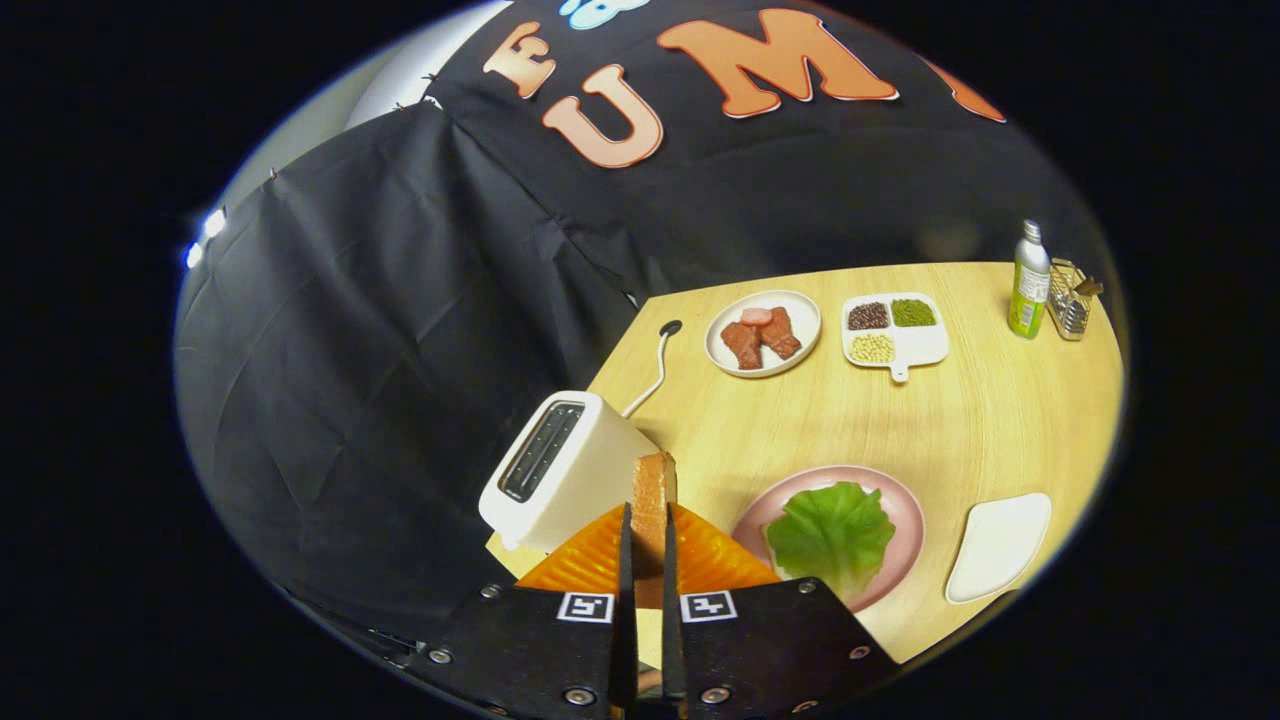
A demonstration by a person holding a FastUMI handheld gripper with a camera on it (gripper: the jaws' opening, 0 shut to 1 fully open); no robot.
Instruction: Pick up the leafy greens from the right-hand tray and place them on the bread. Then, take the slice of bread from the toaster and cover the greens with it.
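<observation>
Bread [654, 500] first: you've got the toast slice standing on edge between the fingers of the tongs [645, 535], which are drawn in close with both fingers pressed on its faces. The slice is out of the toaster [560, 470] and held in the air just beside it, so the pull looks done.

Over to the pink plate [895, 520]: the lettuce leaf [832, 535] lies spread across it. You can't see the bottom bread under the leaf, so whether it sits on bread is a guess; by the look of it, the greens step is finished. The white tray [1000, 545] to the right of the plate sits bare.

What's left, I'd say: carry the slice across to the plate, lay it flat over the leaf, let go.

Around you on the counter [1000, 420]: a plate of meat slices [762, 332], a divided dish of beans [893, 330], a green bottle [1029, 280] and a small wire basket [1068, 300], all well beyond the plate. The toaster cord [655, 365] trails off behind. An orange ridged mat [590, 560] lies below the slice. Nothing stands between the slice and the plate.
</observation>
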